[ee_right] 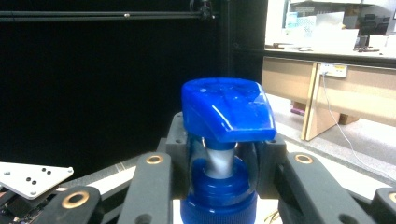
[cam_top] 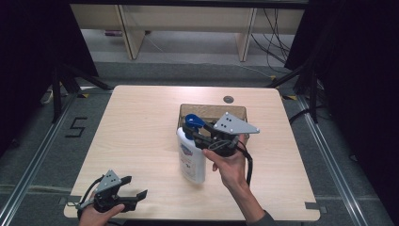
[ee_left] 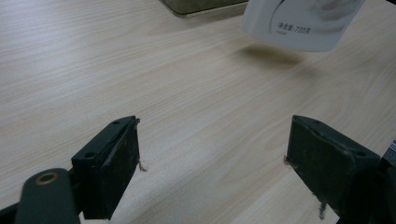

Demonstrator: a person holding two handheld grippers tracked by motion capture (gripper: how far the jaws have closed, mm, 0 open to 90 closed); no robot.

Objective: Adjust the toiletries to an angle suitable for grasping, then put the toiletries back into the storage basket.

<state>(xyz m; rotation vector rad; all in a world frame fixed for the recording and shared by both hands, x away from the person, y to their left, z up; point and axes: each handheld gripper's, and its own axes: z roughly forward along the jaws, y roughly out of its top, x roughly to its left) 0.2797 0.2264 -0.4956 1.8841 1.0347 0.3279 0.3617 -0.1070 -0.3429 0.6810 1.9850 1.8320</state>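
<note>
A white pump bottle (cam_top: 192, 160) with a blue pump head (cam_top: 192, 119) hangs tilted over the middle of the table. My right gripper (cam_top: 195, 132) is shut on its neck, just under the pump head. In the right gripper view the jaws press from both sides on the white neck below the blue pump head (ee_right: 226, 109), with the right gripper (ee_right: 220, 162) level. My left gripper (cam_top: 135, 186) rests near the table's front left corner, open and with nothing in it. The left gripper view has the left gripper (ee_left: 212, 158) over bare wood and the bottle's base (ee_left: 303, 21) floating above its shadow.
A shallow brown box (cam_top: 235, 111) sits on the light wooden table (cam_top: 136, 122) just behind the bottle; its edge (ee_left: 201, 5) appears in the left gripper view. A round cable hole (cam_top: 228, 99) lies behind the box. Dark stands and cables flank the table.
</note>
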